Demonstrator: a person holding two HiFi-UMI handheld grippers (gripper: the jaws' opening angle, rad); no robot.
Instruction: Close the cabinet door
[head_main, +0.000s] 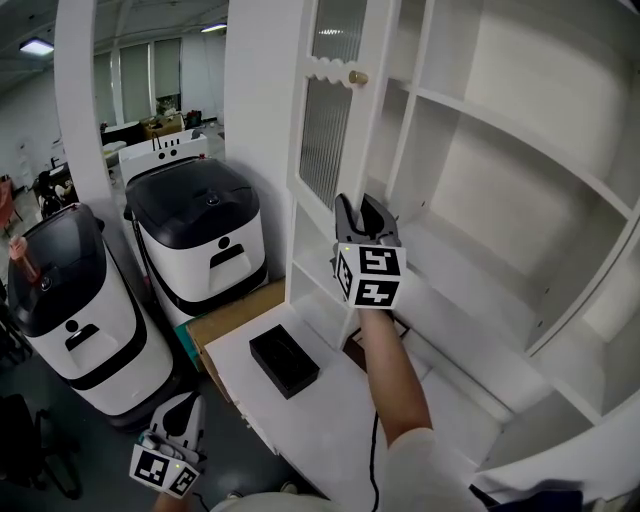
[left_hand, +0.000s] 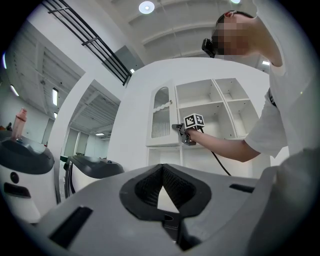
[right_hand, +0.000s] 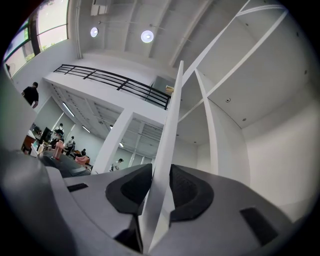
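Two grippers are in view. The right gripper (head_main: 365, 207) is clamped on the free edge of the cabinet door (head_main: 322, 130), low on the stile that carries the brass knob (head_main: 357, 77). In the right gripper view the white door edge runs straight up between the two dark pads, which press on it from both sides. Its marker cube (head_main: 368, 276) faces the head camera.

The door is not closed. It stands swung out at the left edge of the cabinet (head_main: 520, 160), with the shelves open to view on its right.

The left gripper (head_main: 180, 412) hangs low, off the left front corner of the cabinet's counter. Its jaws meet at the tips, with nothing between them.

A black box (head_main: 283, 360) lies on the counter near its left edge. Two white-and-black machines (head_main: 200, 230) stand on the floor to the left of the cabinet.
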